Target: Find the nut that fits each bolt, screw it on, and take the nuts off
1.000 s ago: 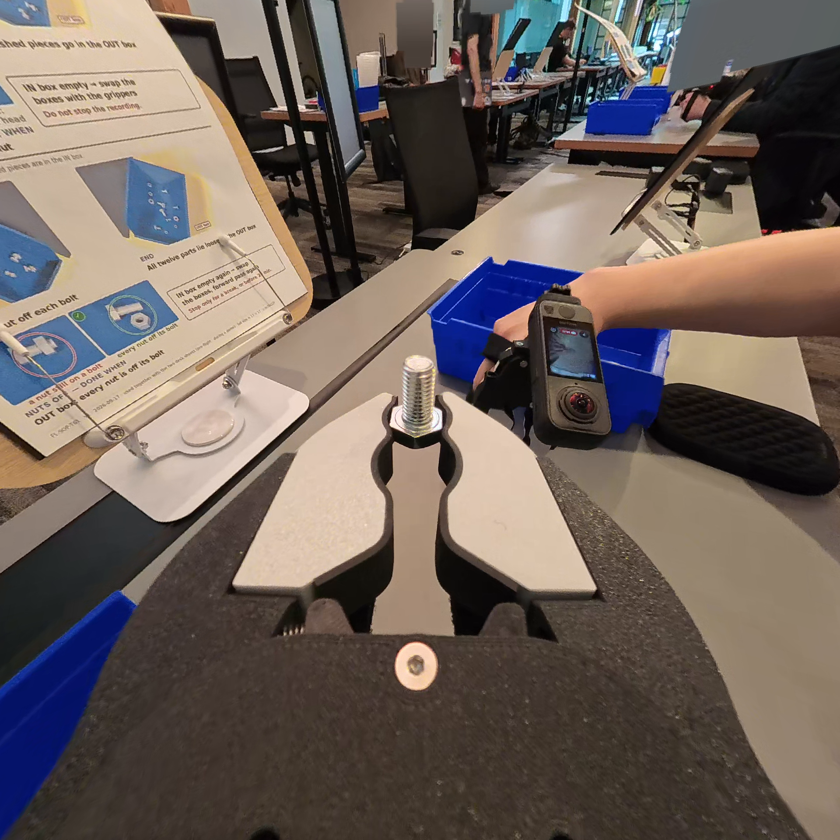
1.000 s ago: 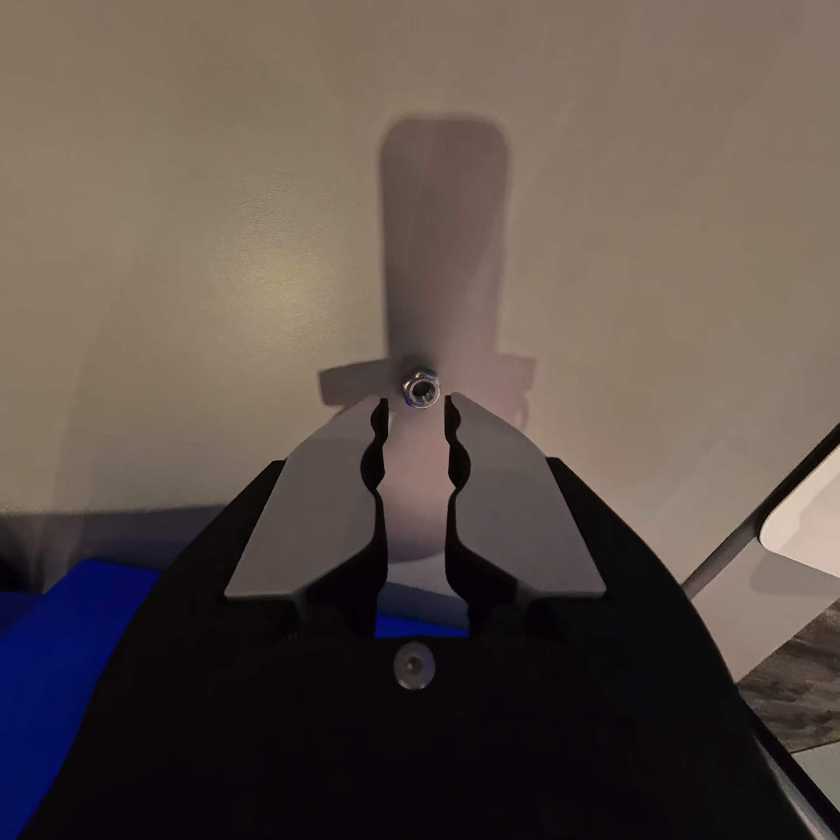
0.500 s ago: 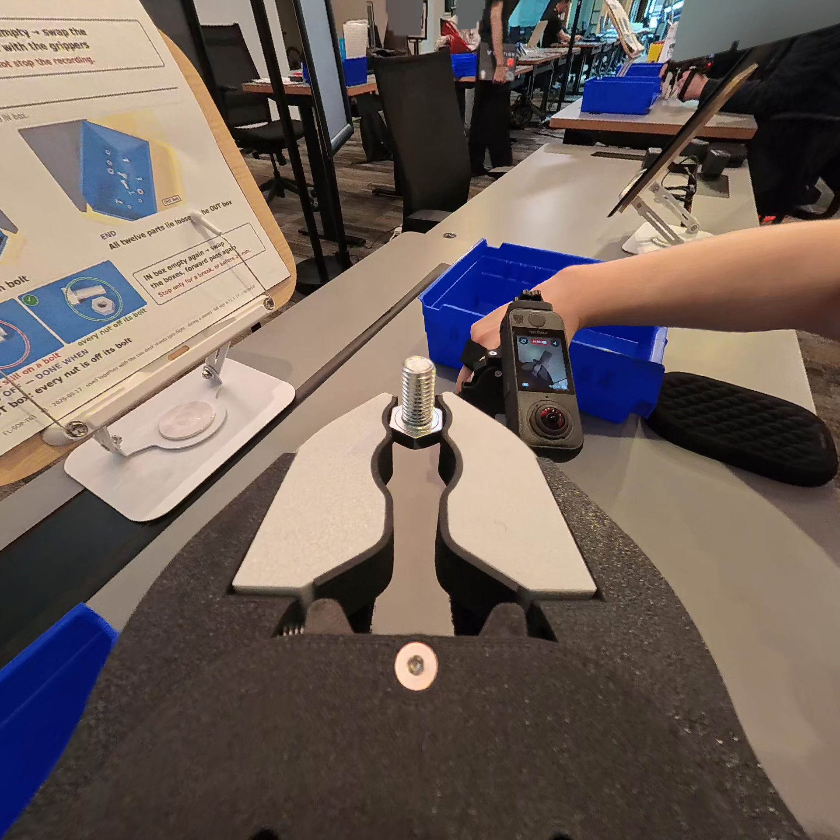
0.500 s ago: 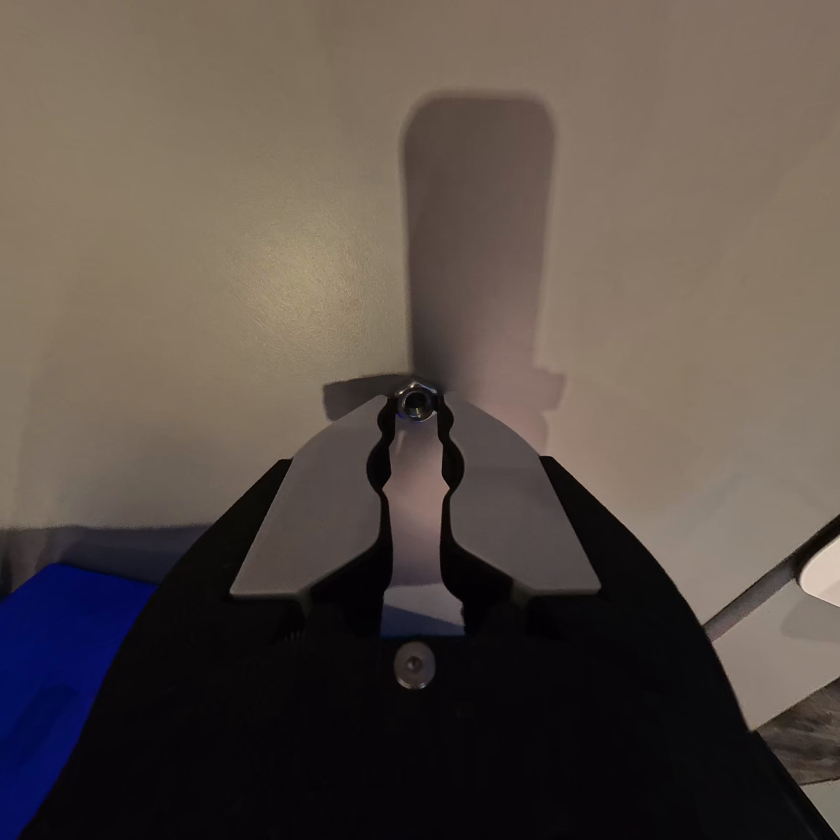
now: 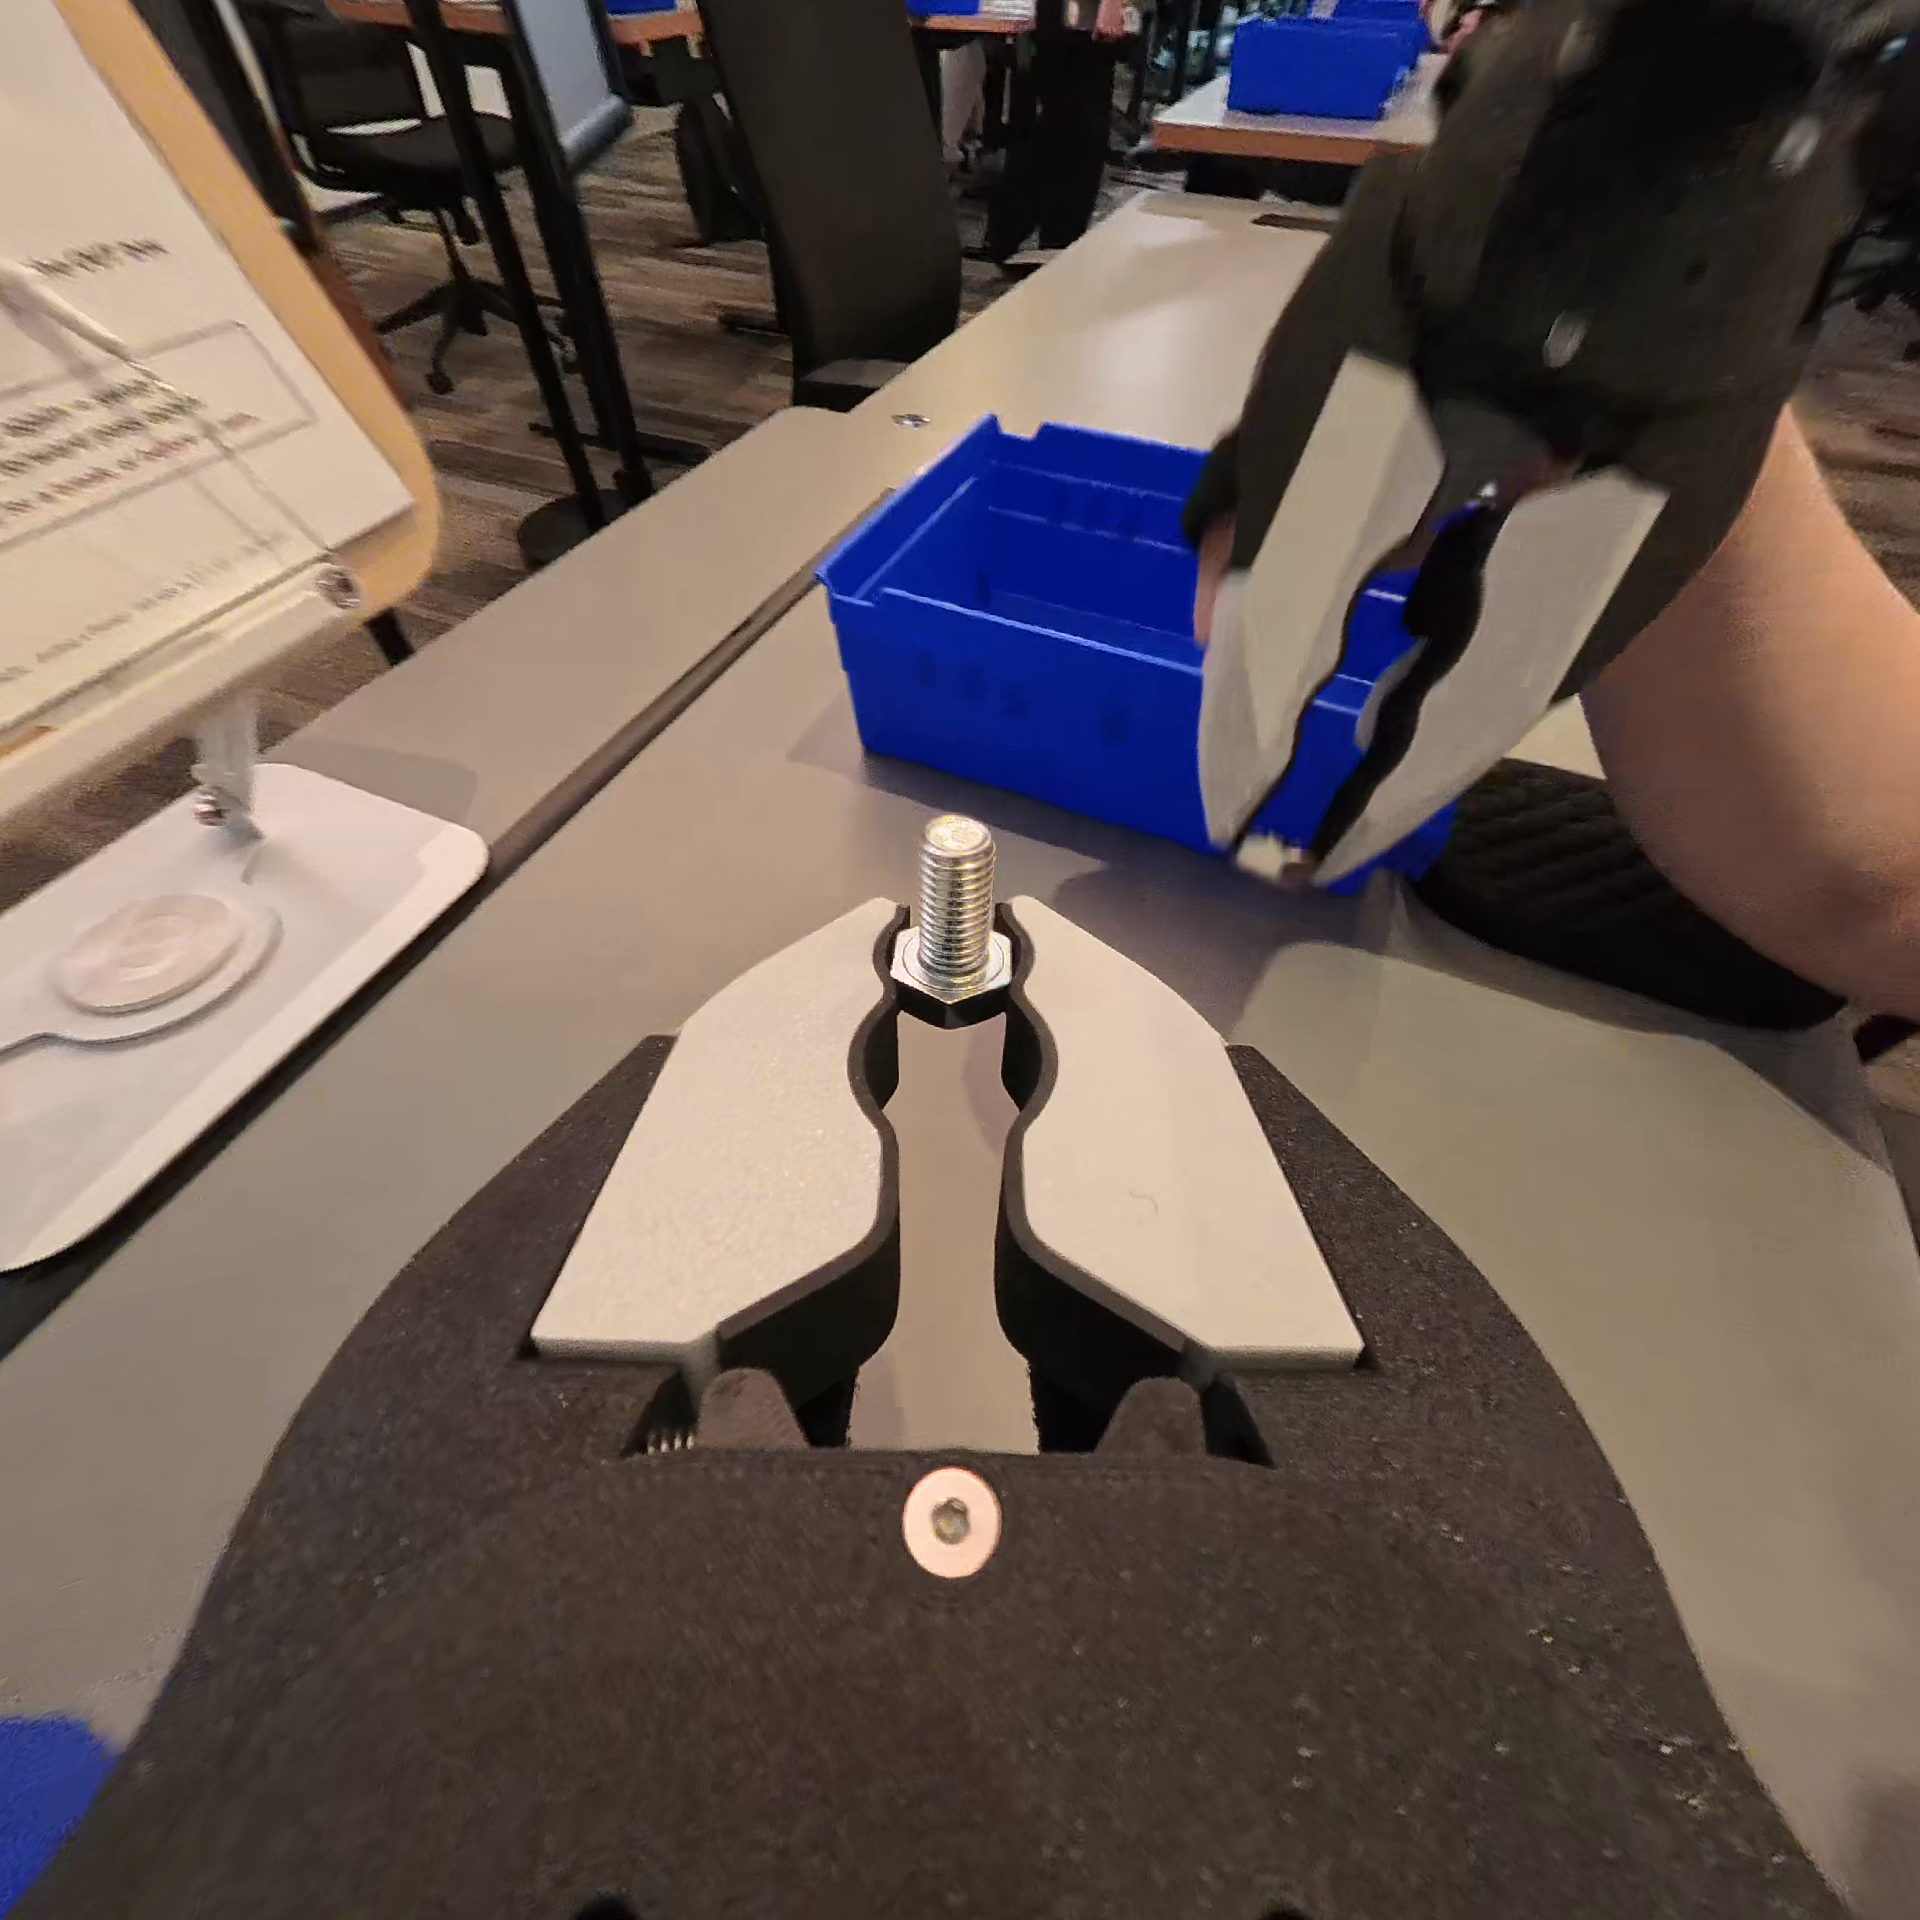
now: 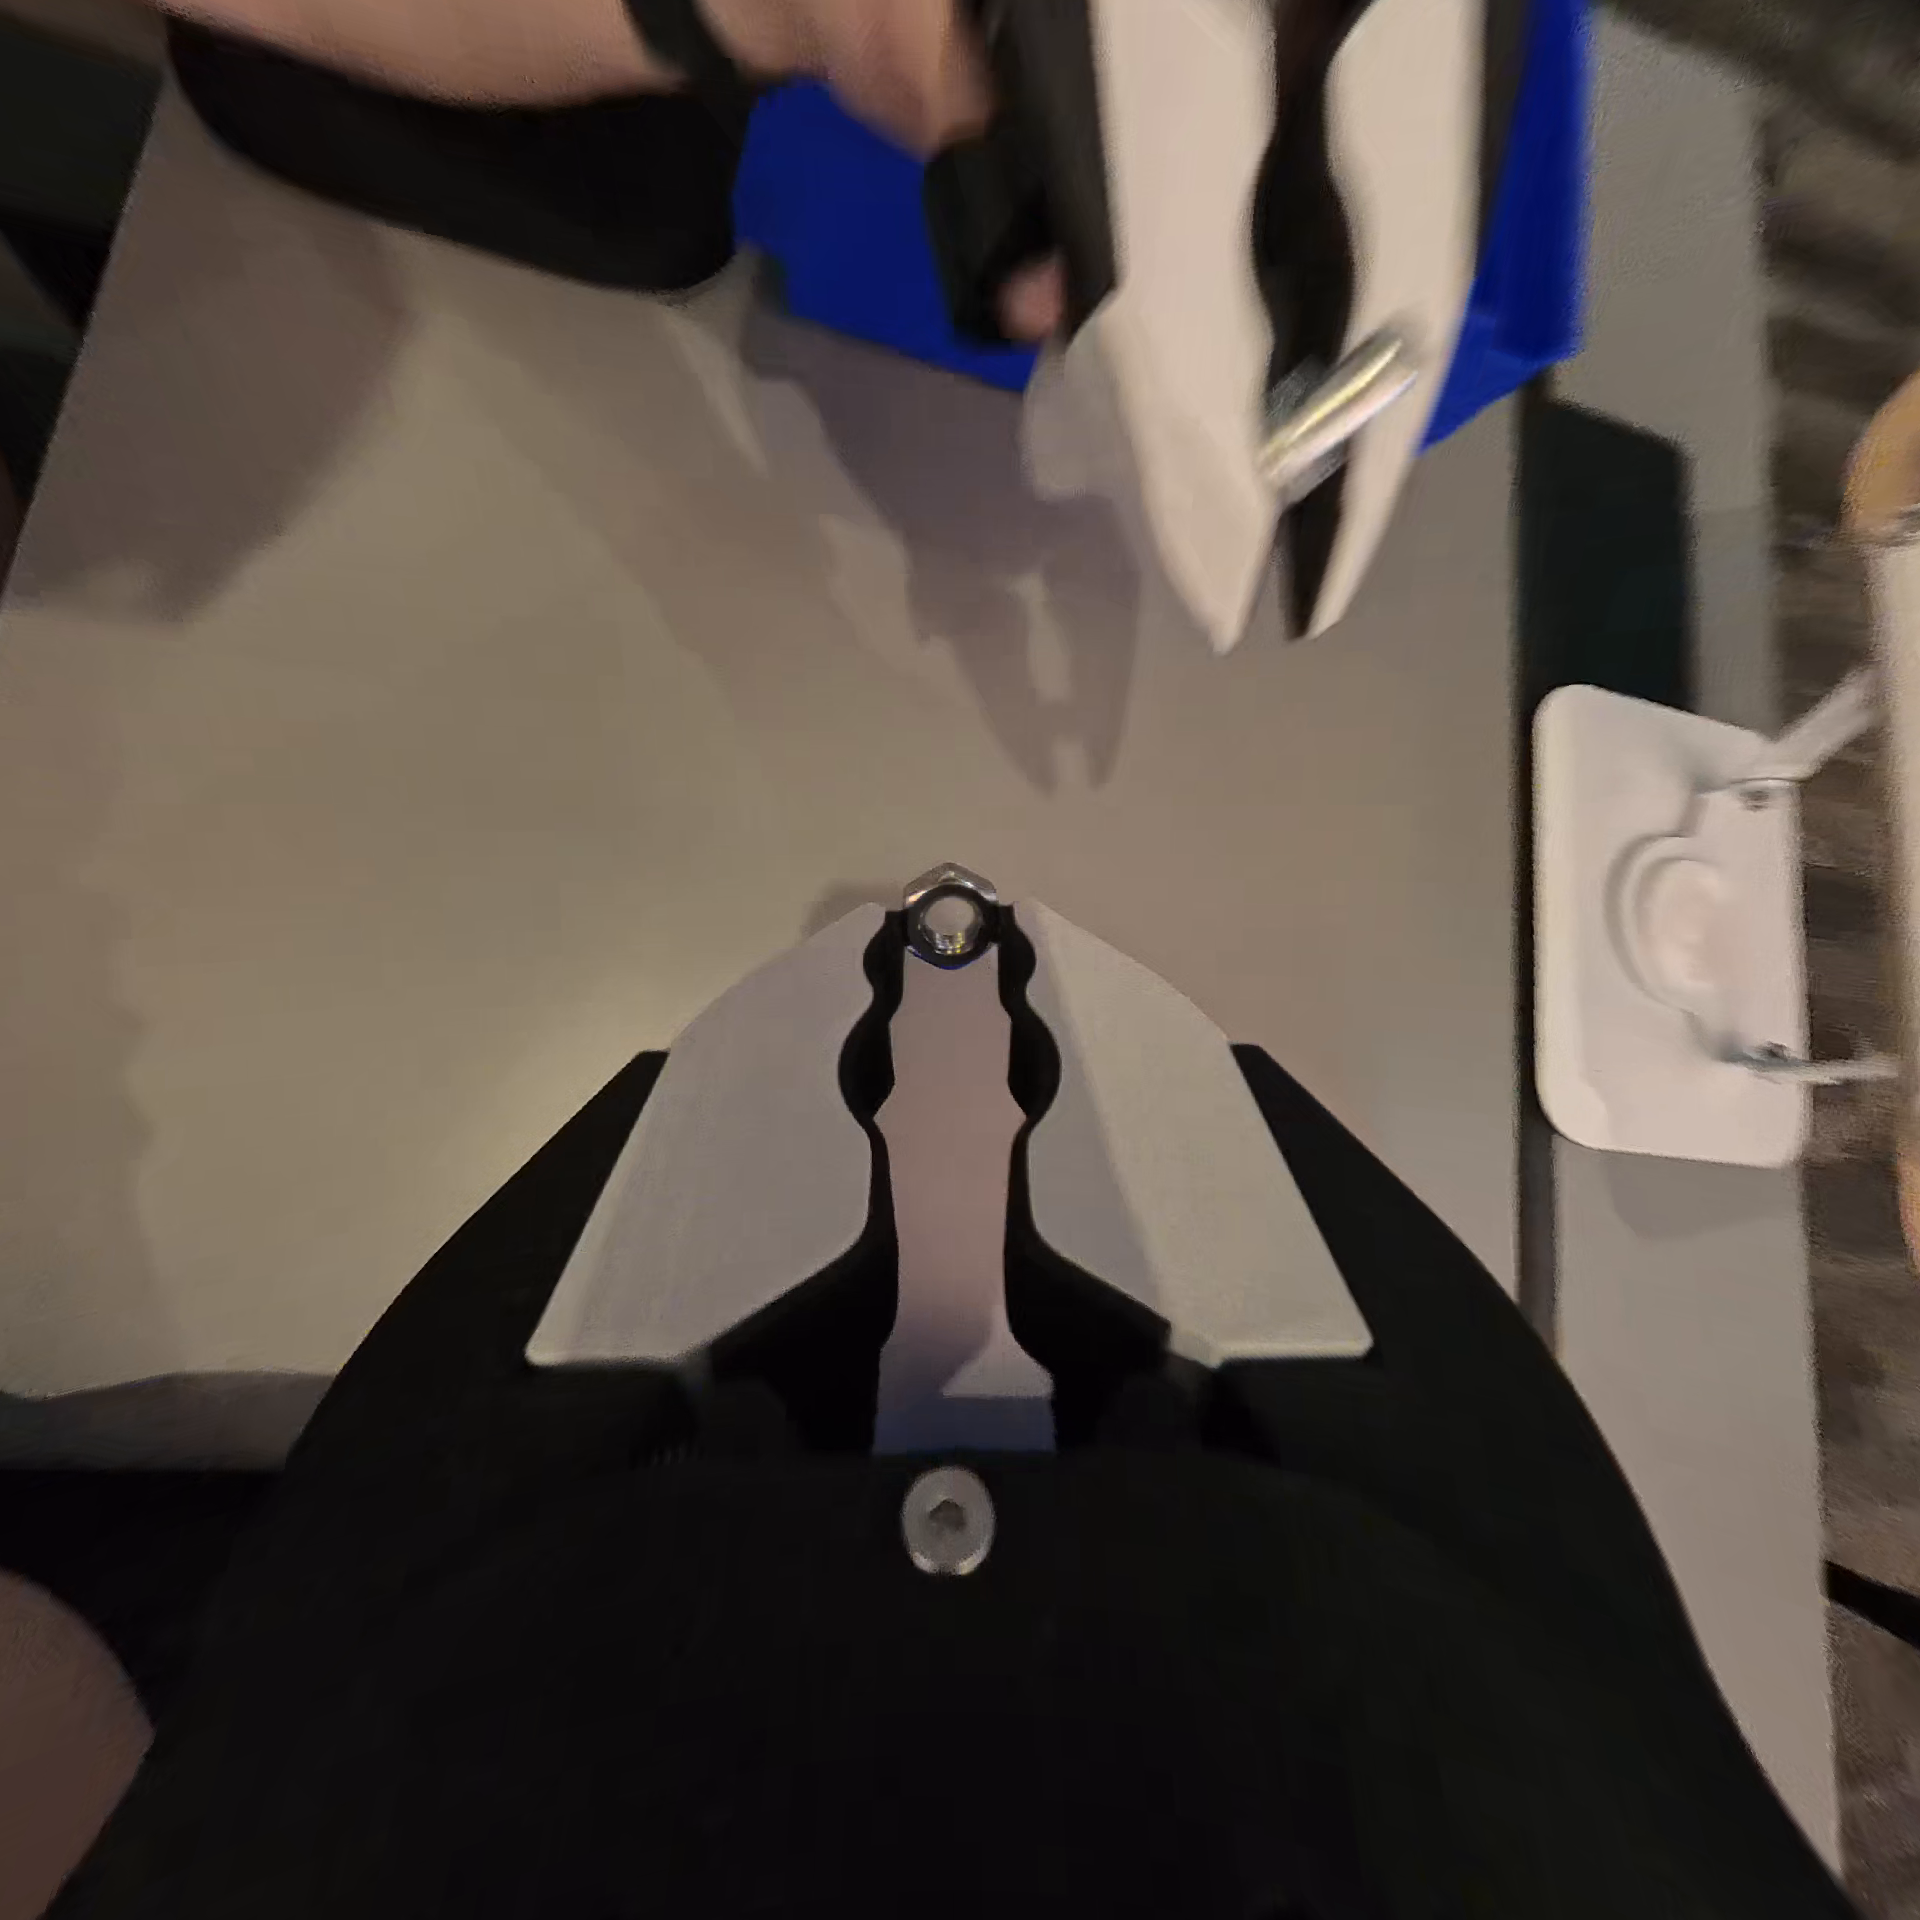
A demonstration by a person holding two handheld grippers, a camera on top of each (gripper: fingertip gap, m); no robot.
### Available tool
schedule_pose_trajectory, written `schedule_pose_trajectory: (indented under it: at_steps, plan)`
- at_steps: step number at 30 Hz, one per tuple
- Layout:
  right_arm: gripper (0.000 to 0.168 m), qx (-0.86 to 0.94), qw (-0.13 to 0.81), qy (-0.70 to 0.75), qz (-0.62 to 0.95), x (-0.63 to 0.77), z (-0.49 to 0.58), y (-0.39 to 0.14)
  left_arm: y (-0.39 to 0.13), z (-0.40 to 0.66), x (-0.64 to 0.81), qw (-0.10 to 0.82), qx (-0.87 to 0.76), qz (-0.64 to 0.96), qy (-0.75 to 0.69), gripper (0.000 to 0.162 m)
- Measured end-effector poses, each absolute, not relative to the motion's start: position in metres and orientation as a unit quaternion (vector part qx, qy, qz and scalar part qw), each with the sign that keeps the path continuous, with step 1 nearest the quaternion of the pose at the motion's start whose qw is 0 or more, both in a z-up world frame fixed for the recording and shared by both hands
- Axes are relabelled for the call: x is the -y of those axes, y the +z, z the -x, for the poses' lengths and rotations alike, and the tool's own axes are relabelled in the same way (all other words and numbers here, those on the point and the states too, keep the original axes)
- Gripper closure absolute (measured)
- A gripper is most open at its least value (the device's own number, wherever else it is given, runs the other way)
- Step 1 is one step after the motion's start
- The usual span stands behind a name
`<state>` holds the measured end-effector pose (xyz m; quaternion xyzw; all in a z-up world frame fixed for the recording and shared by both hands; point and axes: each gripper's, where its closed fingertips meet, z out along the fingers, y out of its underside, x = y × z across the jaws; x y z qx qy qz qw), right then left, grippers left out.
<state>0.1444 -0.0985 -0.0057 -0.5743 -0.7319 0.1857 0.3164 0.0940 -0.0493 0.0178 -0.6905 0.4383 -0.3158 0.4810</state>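
Two tongs in view, both clenched on hardware. Left tongs (image 5: pixel 954 940) grip a silver bolt (image 5: pixel 954 902) by its hex head at the very tips, threaded shank standing upright above the fingers, over the grey surface (image 5: pixel 665 894). Right tongs (image 6: pixel 948 920) pinch a small silver nut (image 6: pixel 948 920) between the tips, its bore facing the camera. In the left wrist view the right tongs (image 5: pixel 1280 856) hang up and to the right of the bolt, tips pointing down, nut (image 5: pixel 1270 854) just visible at the tips, apart from the bolt; motion blur on them. In the right wrist view the left tongs (image 6: pixel 1262 613) show blurred at top with the bolt (image 6: pixel 1332 400) lying across the gap between their fingers. Blue bin (image 5: pixel 1039 613) sits on the surface behind, near the right tongs, contents not visible. Black padded mat (image 5: pixel 1558 883) lies right of the bin under the person's forearm (image 5: pixel 1766 727). White stand base (image 5: pixel 187 935) at left carries a tilted instruction sheet (image 5: pixel 156 416). Second blue bin corner (image 5: pixel 42 1766) at bottom left
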Motion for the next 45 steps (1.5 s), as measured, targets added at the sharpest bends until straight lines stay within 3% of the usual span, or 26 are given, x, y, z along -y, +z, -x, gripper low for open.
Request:
schedule_pose_trajectory:
  at_steps: [5,18,45]
  plan:
    - [0.15,0.704,0.342,0.163,0.601,0.094,-0.165,0.015,-0.011,-0.132,0.067,0.459,-0.457,0.673,-0.357,0.147]
    - [0.149,0.757,0.285,0.105,0.579,0.103,-0.158,-0.027,-0.086,-0.162,0.092,0.399,-0.564,0.654,-0.308,0.147]
    - [0.149,0.784,0.253,0.106,0.556,0.113,-0.138,-0.056,-0.101,-0.158,0.106,0.396,-0.62,0.613,-0.289,0.147]
